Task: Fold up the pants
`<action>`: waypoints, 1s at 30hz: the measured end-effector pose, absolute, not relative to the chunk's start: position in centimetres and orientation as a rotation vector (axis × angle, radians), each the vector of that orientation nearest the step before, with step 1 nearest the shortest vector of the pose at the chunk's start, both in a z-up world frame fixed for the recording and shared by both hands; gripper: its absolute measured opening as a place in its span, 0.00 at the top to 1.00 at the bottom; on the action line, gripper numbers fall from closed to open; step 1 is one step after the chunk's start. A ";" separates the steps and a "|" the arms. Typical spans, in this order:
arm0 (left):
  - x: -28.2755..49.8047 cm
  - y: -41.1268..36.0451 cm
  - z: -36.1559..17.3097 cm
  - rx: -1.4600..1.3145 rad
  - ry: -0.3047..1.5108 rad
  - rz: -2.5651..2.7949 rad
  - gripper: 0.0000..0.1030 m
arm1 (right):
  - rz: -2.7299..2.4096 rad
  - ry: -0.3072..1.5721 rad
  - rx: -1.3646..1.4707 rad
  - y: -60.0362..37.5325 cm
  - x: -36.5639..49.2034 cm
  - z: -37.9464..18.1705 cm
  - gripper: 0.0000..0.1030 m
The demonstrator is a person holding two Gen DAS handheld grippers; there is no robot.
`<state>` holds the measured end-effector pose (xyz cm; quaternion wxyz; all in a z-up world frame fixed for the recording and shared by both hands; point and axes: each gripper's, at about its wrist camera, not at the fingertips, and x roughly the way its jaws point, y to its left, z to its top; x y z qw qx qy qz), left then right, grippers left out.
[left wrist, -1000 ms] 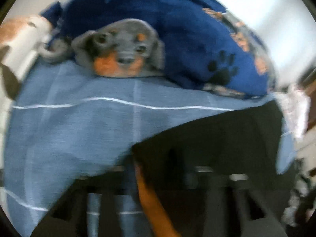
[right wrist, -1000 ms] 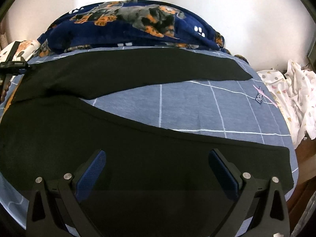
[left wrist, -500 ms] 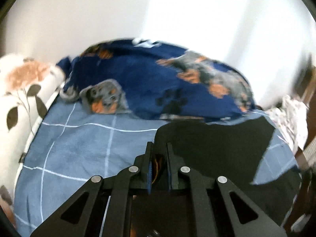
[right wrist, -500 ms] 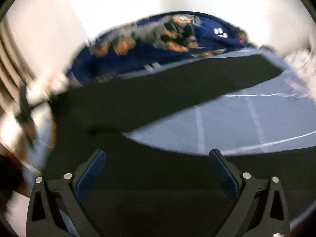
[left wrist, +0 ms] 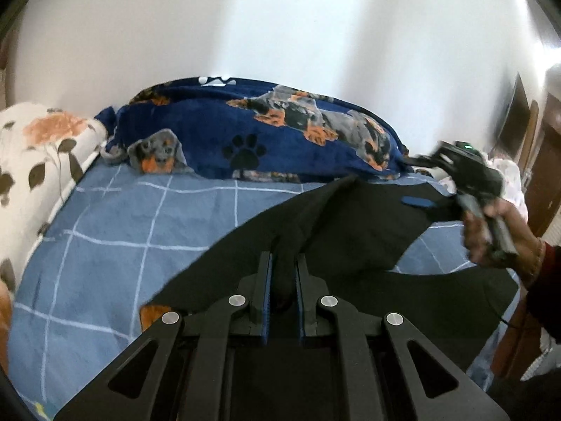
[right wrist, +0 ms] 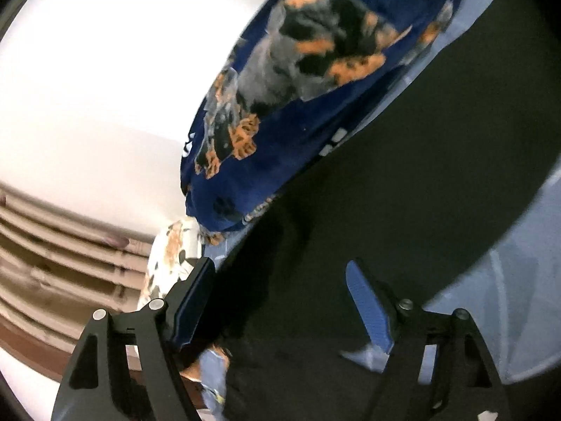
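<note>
Your left gripper [left wrist: 283,273] has its two blue-padded fingers drawn in narrow, pinched on a bunched fold of the black pants [left wrist: 350,231]. From that pinch the cloth rises in a ridge and fans out over the blue checked bedsheet [left wrist: 115,224], running off toward the side where your right hand works. The rest of the pants lies lower on the sheet, nearer to you than the lifted part, dark and flat.

Your right hand [left wrist: 498,231] grips the handle of the right gripper [left wrist: 466,172], which is tilted over the far edge of the pants; one blue pad shows against the black cloth there. In the right wrist view, that gripper [right wrist: 280,301] stands wide, its fingers well apart, with the black pants [right wrist: 403,182] spread between and beyond them. Whether either pad touches the cloth I cannot tell, since the view is tilted and blurred.

Beyond the pants, against the white wall [left wrist: 280,24], lies the navy fleece blanket printed with dachshunds and paw marks [left wrist: 245,129]. Beside the blanket, at the sheet's edge farthest from your right hand, sits the white pillow with orange flowers [left wrist: 38,161]. On the opposite side of the pants, behind your right hand, a pale dotted cloth [left wrist: 508,175] is heaped.
</note>
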<state>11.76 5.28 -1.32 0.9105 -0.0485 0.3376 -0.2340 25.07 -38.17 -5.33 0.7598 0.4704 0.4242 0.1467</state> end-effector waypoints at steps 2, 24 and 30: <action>11.3 5.3 -1.6 -0.128 0.709 -0.482 0.89 | 0.313 0.934 1.059 -37.6 26.9 -6.1 0.26; 9.8 9.2 -1.4 -0.235 0.768 -0.371 0.87 | 0.287 0.958 0.943 -36.7 17.3 -5.4 0.94; 7.9 9.2 -2.2 -0.206 0.796 -0.354 0.86 | 0.271 1.020 0.879 -35.4 10.1 -5.9 0.97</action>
